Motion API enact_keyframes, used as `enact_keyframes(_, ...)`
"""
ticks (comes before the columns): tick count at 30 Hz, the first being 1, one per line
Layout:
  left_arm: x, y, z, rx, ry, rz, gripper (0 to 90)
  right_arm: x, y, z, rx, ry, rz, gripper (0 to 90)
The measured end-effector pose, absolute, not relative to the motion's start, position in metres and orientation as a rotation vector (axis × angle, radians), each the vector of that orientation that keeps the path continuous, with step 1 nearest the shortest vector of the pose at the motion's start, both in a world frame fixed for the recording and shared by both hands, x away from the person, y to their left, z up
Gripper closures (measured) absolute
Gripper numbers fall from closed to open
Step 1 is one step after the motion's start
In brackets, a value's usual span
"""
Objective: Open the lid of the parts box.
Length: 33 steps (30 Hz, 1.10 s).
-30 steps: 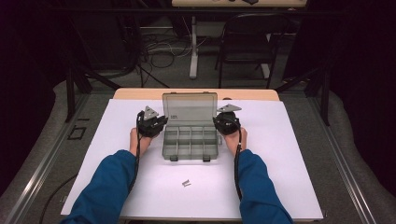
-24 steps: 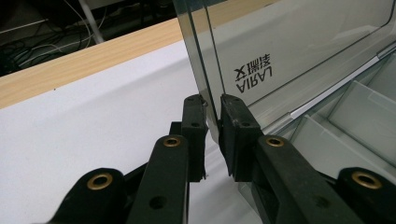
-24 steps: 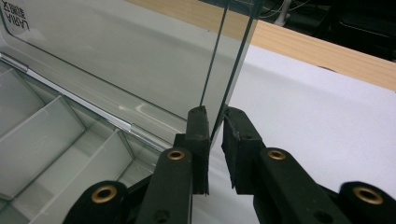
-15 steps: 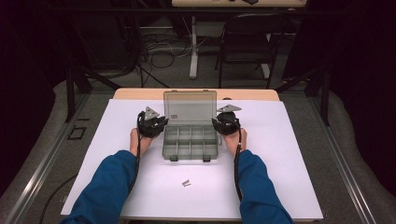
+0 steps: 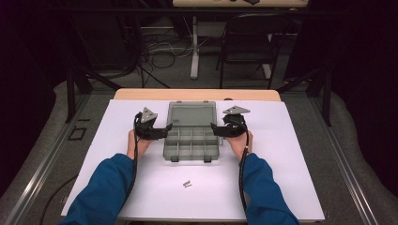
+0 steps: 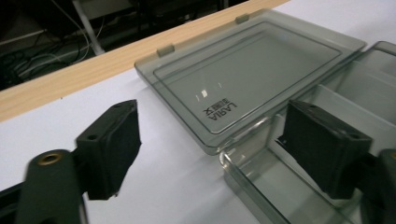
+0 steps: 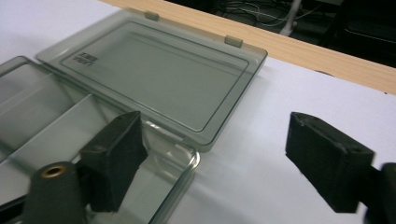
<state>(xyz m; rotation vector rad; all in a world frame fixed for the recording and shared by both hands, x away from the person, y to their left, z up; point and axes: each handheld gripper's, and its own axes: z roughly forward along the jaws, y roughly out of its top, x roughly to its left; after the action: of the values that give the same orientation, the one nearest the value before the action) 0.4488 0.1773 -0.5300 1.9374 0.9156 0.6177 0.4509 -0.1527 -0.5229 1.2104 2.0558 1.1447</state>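
A smoky clear plastic organizer box point(image 5: 191, 144) lies open mid-table, with its lid point(image 5: 191, 114) folded flat on the white surface behind it. The compartments that I can see hold nothing. My left gripper point(image 5: 164, 128) is open at the box's left rear corner. In the left gripper view point(image 6: 217, 147) that corner point(image 6: 233, 163) lies between the jaws, one jaw over the box and one over the table. My right gripper point(image 5: 216, 129) is open at the right rear corner point(image 7: 184, 161), straddling it the same way point(image 7: 219, 158). The lid point(image 7: 154, 70) carries a small printed label point(image 6: 219, 108).
Two small screws point(image 5: 187, 184) lie on the white table cover point(image 5: 291, 154) in front of the box. A wooden table edge point(image 5: 197, 94) runs behind the lid. A chair point(image 5: 248, 42) and cables stand on the dark floor beyond.
The lid has swung back from a raised, tilted position and now lies flat behind the box. Both grippers have stayed at the box's rear corners.
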Motion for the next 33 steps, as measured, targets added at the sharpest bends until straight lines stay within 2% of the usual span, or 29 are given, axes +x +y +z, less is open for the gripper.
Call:
enact_keyframes(10,0.416,0.188,-0.521,1.940,0.829,0.621,11.7,0.420,-0.158,-0.515,1.087,2.106,1.194,12.5)
enact_keyframes(21,0.389,0.205,-0.517,1.908,0.821,0.623,6.0,0.390,-0.165,-0.510,1.007,2.143,1.194,8.0)
enact_keyframes(33,0.364,0.204,-0.520,1.939,0.779,0.620,0.6,0.356,-0.167,-0.506,0.880,2.159,1.229,4.3)
